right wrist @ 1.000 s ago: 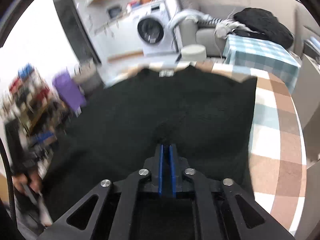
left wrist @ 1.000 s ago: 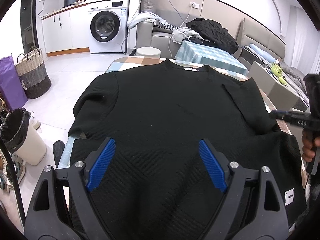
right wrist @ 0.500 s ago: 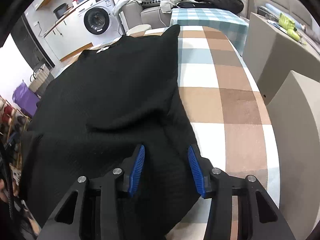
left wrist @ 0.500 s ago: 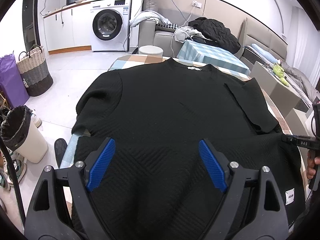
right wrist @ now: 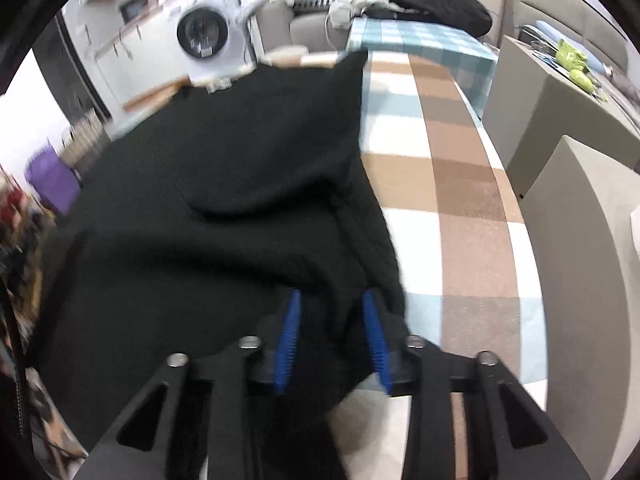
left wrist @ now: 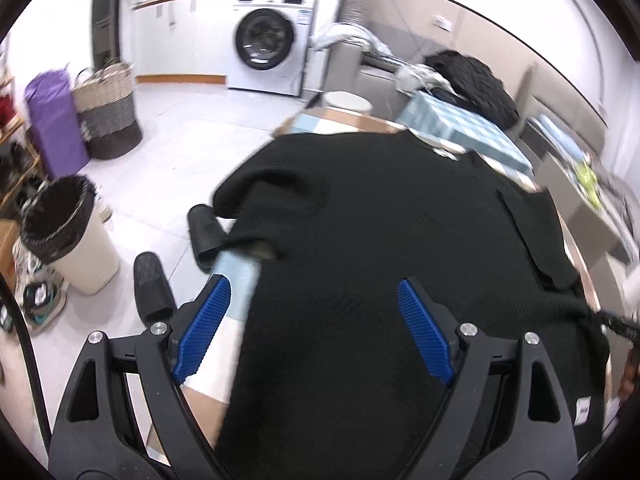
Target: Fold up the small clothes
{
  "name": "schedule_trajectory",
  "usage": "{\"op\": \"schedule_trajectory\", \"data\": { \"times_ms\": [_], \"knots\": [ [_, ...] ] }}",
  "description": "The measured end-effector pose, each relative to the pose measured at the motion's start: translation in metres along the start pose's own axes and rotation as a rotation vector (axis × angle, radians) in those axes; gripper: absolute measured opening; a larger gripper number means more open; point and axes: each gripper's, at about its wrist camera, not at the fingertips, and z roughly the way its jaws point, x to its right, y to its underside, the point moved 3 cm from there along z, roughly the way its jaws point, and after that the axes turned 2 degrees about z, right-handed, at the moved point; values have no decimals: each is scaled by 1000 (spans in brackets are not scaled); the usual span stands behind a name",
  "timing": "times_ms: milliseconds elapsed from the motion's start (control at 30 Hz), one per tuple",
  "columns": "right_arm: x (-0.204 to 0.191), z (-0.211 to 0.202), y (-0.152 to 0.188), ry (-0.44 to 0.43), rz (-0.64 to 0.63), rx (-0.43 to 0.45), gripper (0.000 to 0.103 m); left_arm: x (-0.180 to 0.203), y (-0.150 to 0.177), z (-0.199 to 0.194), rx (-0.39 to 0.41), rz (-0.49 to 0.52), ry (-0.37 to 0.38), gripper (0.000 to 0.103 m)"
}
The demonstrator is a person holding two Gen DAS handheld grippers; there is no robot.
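Black sweater (right wrist: 224,216) motion-blurred; its near hem cut off by frame edge. Checked table (right wrist: 460,200) mostly hidden under it. Far washing machine (right wrist: 204,36) smeared.

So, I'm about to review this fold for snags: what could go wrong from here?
The right gripper is opening with the black sweater's edge bunched between its pads, so the fabric may slip out crumpled. The unfolded sleeve droops over the table's edge and could drag the garment off.

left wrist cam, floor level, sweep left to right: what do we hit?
Bin with black liner → purple bag → woven basket → black slippers → washing machine → black sweater on the checked table.
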Motion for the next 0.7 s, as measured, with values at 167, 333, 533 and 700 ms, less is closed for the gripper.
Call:
{"op": "schedule_trajectory", "data": {
  "times_ms": [167,333,533,700],
  "knots": [
    [-19,-16,-4,-74,66,81,63,-53,-12,5,-1,-157,-6,84],
    [-39,-18,-5,-132,84,101,63,-113,-27,28,-45,-361,63,64],
    [-53,-20,-9,-201,104,115,64,-169,-27,76,-138,-604,171,62],
    [-62,-12,-14,-208,96,90,64,-188,-10,118,-226,-750,276,62]
  ]
}}
